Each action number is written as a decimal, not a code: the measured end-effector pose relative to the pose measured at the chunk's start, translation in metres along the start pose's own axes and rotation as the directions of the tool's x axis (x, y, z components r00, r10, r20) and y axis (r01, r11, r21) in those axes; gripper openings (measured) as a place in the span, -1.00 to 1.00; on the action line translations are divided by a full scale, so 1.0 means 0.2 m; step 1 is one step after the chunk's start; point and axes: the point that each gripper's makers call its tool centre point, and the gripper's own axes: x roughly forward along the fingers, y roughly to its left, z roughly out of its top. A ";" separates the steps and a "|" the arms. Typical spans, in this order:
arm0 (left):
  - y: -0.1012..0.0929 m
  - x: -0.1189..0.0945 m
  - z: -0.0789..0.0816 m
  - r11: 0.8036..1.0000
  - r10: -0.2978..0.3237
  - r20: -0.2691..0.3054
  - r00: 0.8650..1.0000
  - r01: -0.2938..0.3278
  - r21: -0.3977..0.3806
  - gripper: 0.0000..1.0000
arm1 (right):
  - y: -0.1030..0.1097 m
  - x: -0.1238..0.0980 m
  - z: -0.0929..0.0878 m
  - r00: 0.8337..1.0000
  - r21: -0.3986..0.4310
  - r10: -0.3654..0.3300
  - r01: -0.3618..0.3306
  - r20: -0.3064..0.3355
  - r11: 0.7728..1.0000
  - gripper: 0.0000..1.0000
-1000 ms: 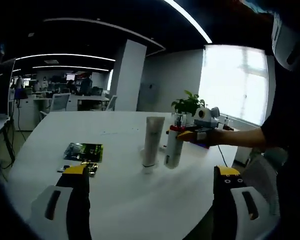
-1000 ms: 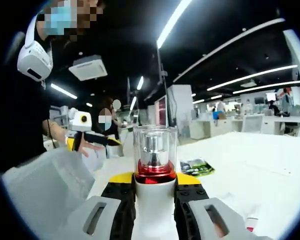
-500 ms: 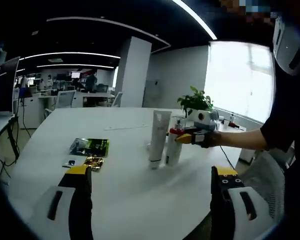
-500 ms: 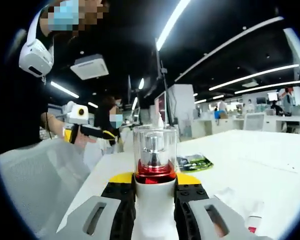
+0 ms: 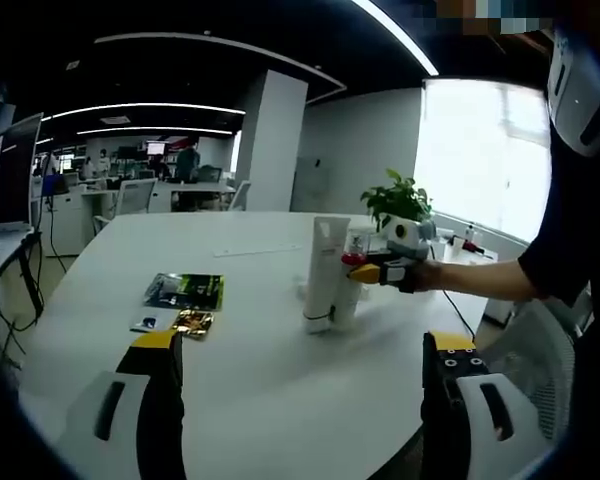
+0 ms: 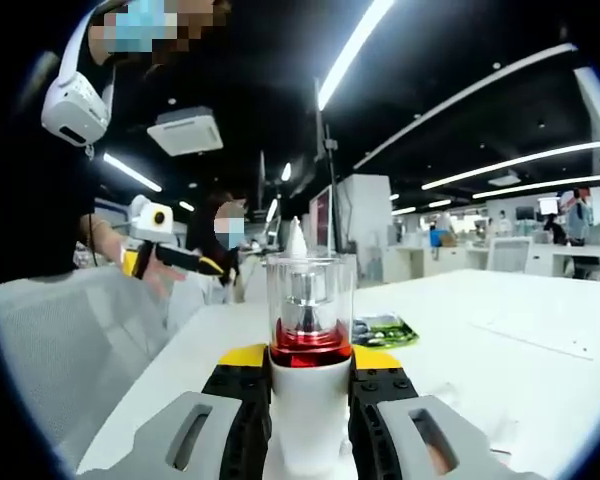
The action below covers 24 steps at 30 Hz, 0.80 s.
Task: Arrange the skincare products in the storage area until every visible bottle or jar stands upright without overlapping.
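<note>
The left tongs hang spread and empty over the near edge of the white counter. Toward its far right edge, the right tongs pinch a pump bottle standing just beside an upright white tube; green packets lie toward the left edge. In the right gripper view, the right tongs clamp the white pump bottle below its red collar and clear cap, the left tongs held beyond by the person.

- Left gripper low over white table, jaws wide apart.
- Right gripper clamping white bottle just beside tall tube.
- Green packet further left.
</note>
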 end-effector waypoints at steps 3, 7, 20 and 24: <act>0.00 0.00 -0.01 1.000 0.001 -0.006 1.000 -0.001 -0.002 0.84 | -0.03 0.00 0.00 1.000 -0.010 -0.008 0.008 0.012 1.000 -0.60; 0.00 0.01 -0.02 1.000 0.002 -0.013 1.000 -0.002 0.003 0.83 | -0.04 -0.01 0.00 1.000 -0.024 -0.004 0.005 0.020 1.000 -0.59; 0.01 0.01 -0.02 1.000 0.019 -0.015 1.000 -0.019 -0.002 0.82 | 0.00 0.01 0.00 0.999 -0.063 0.030 -0.031 -0.011 0.998 -0.57; 0.01 0.00 -0.02 1.000 0.019 -0.016 1.000 -0.019 0.002 0.82 | 0.00 0.00 0.00 0.999 -0.065 0.027 -0.028 -0.016 0.997 -0.57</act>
